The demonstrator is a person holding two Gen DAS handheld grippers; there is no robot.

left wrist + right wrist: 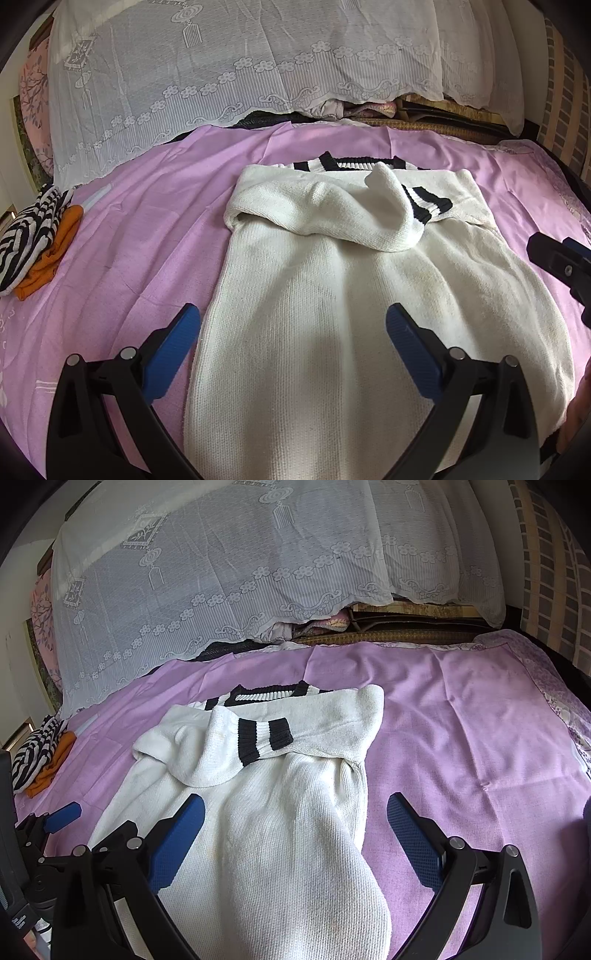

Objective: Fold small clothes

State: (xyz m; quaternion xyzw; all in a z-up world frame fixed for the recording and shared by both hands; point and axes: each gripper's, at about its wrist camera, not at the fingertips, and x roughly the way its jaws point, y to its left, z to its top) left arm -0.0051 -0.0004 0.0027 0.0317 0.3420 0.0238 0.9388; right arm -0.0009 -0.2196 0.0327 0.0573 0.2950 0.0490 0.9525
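Two sleeves already lie folded across the chest of the white knit sweater [332, 295], which sits mid-bed on the purple sheet [147, 221], hem at the near edge. I judge the lengthwise fold comes next: pinch both hem corners, carry toward the collar. My left gripper [293, 343] and right gripper [295, 830] gape wide, holding nothing. Ribbed black-striped cuff [264, 740], soft, floppy.

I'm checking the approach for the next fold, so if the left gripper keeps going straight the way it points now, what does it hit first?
Most likely the white sweater. The left gripper is open, and the knit body fills the gap ahead; depth is unclear.
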